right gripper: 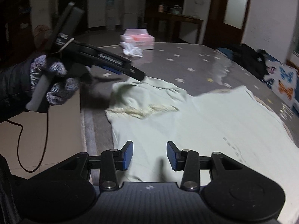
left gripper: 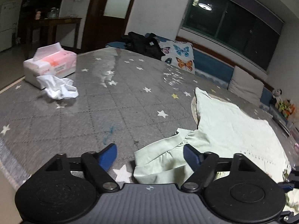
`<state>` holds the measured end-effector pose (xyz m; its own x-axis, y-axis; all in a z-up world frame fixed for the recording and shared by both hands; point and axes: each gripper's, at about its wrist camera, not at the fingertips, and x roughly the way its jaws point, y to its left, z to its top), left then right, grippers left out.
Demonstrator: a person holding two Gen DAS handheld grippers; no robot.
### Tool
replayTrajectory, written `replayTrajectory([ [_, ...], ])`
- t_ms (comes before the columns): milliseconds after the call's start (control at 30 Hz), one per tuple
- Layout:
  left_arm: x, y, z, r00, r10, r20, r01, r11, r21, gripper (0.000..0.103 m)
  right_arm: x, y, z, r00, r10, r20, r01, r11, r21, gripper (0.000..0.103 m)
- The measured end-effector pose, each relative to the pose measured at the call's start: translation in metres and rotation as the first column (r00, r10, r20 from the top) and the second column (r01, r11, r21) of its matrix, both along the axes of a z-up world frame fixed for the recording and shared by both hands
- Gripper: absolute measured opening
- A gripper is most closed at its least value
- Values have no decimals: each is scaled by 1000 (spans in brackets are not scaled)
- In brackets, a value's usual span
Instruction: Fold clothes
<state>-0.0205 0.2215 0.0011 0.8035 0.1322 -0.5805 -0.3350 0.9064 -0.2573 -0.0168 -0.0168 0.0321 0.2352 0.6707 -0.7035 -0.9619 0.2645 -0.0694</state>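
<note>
Nearest the left wrist camera, the left gripper (left gripper: 150,155) shows black hinged links ending in blue rubbery pads, the jaws standing wide. Between them lies a gathered sleeve (left gripper: 164,158) of the pale green garment (left gripper: 233,128), soft and crumpled at the cuff; the pads sit on either side of it, and no pad visibly presses the cloth. The garment spreads flat to the right over a grey mat (left gripper: 112,97) printed with white stars and a stitched diamond pattern (its surface has a slight sheen under the room light).

In the right wrist view, the right gripper (right gripper: 150,155) hovers above the garment's smooth body with its jaws narrowly apart and nothing between them, angled down at the cloth. Past it, a frilled cream trim (right gripper: 142,111) runs along a rumpled fold. The gloved left hand (right gripper: 50,82), in a speckled knit glove with a dark padded sleeve behind it, grips a pale handle and tips its gripper down toward the bunched sleeve at the mat's edge.

Farther off sit a crumpled white tissue (left gripper: 59,87) and a soft pink-and-white tissue pack (left gripper: 50,63). Beyond lie a heap of dark clothing (left gripper: 143,44) and a butterfly-printed cloth (left gripper: 179,56).
</note>
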Motion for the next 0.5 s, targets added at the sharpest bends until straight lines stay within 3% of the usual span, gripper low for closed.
replayTrajectory([
  [233,10,-3,-9,998,-65,-19,66,996,68,12,3,23,-10,999,33,-25,-34,999,-19,44],
  [333,9,-1,-7,999,-52,-5,52,993,105,5,4,27,-16,998,46,-43,-48,998,-40,44],
  [500,8,7,-7,1000,-9,-13,11,991,134,5,5,27,-22,996,52,-68,-55,997,-46,44],
])
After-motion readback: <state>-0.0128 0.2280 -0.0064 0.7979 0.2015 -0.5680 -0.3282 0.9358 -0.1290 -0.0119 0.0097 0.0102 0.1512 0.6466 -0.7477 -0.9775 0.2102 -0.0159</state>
